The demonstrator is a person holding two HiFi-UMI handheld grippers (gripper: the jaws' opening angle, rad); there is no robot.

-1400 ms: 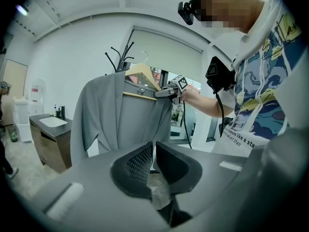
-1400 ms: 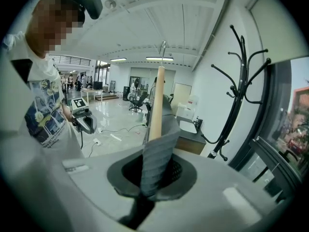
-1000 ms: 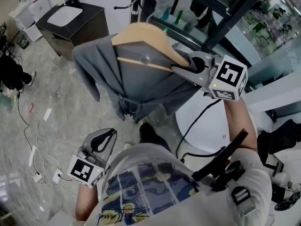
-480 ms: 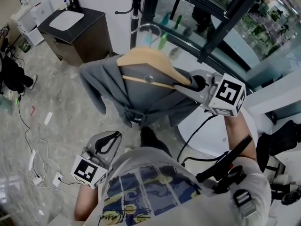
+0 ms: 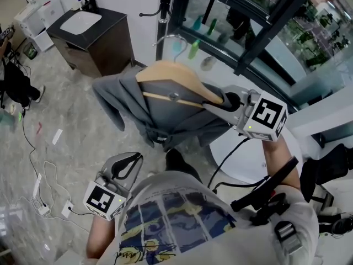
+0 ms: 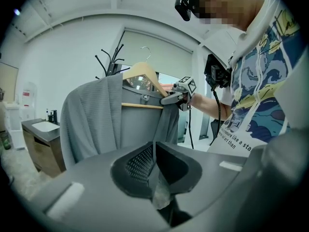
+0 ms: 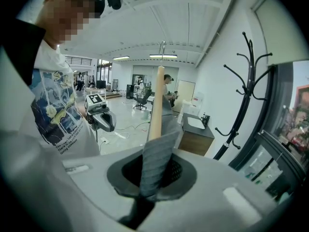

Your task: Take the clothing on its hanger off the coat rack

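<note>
A grey garment [image 5: 165,112] hangs on a wooden hanger [image 5: 174,75], held in the air clear of the black coat rack [image 5: 164,12]. Its wire hook [image 5: 168,38] touches nothing. My right gripper [image 5: 214,100] is shut on the hanger's right shoulder end, with grey cloth pinched over the wood; in the right gripper view the cloth and wood [image 7: 157,144] run up from between the jaws of the right gripper [image 7: 155,170]. My left gripper [image 5: 124,167] hangs low by my waist, shut on nothing, apart from the garment [image 6: 111,117]. The left gripper [image 6: 153,166] points at the garment.
A dark vanity with a white sink [image 5: 83,24] stands at the back left. A window frame and ledge with bottles [image 5: 194,47] lie behind the rack. A white round base [image 5: 248,153] is under my right arm. Cables and a power strip [image 5: 41,203] lie on the floor.
The hanger with the garment has moved down and away from the rack's arm, toward me, carried by the right gripper. The left gripper has stayed put.
</note>
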